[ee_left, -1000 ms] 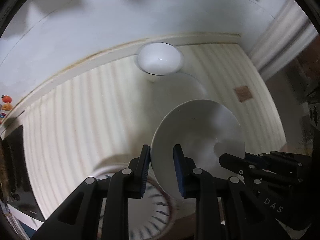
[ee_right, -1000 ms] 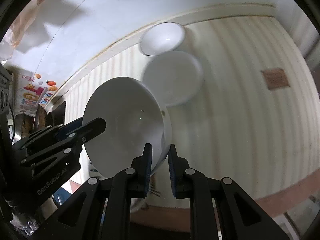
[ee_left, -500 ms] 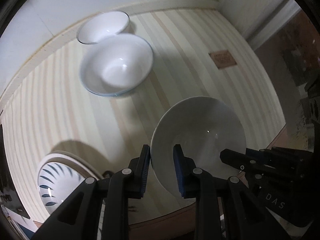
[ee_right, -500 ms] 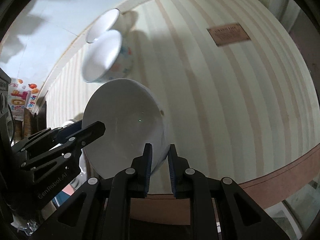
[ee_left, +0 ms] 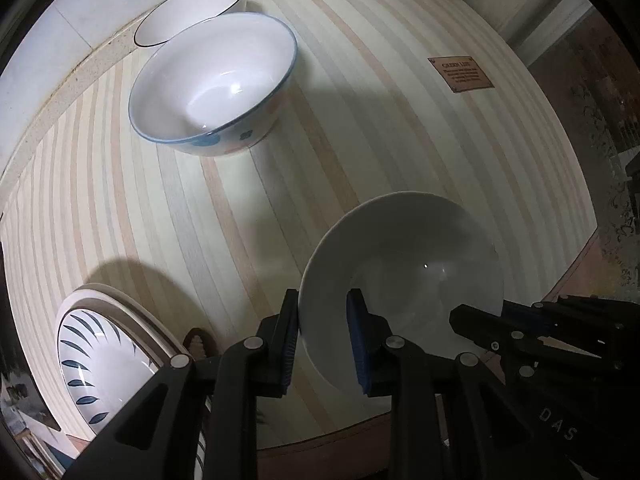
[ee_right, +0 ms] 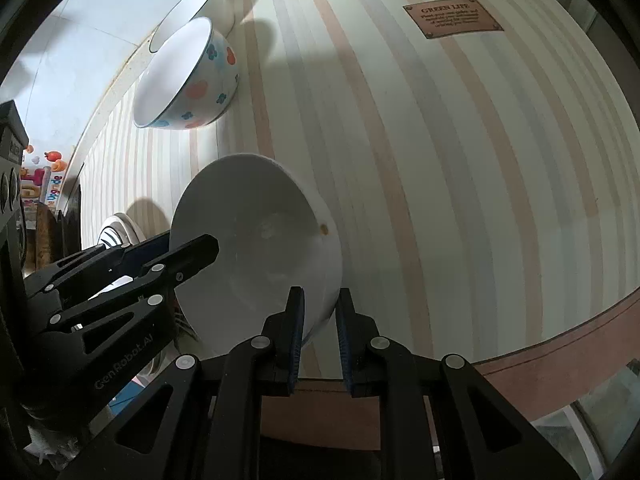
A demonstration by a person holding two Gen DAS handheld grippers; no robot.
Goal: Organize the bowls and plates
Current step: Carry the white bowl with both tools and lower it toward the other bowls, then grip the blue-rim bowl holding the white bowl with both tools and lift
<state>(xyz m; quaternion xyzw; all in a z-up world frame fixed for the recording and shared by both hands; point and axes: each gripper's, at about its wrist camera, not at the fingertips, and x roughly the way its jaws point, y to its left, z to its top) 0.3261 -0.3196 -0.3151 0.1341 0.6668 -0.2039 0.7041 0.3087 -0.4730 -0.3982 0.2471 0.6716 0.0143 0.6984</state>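
Note:
Both grippers hold one plain white bowl (ee_left: 404,268) above the striped table's near edge. My left gripper (ee_left: 322,334) is shut on its left rim; my right gripper (ee_right: 318,328) is shut on its right rim, and the bowl also shows in the right wrist view (ee_right: 256,256). A flower-patterned bowl with a blue rim (ee_left: 212,84) stands on the table at the back left, also in the right wrist view (ee_right: 184,80). A white bowl with a thin dark rim (ee_left: 192,10) sits just behind it. A plate with blue leaf marks (ee_left: 96,356) lies at the near left.
The striped tabletop (ee_left: 360,120) has a brown label (ee_left: 460,74) at the far right. A white wall (ee_left: 80,8) runs behind the bowls. The table's brown front edge (ee_right: 560,344) is close below the grippers. Cluttered items stand off the table's left side (ee_right: 36,184).
Both grippers have come closer to the table with the white bowl between them. The view has tilted down from the wall; the back bowls now look nearer and larger.

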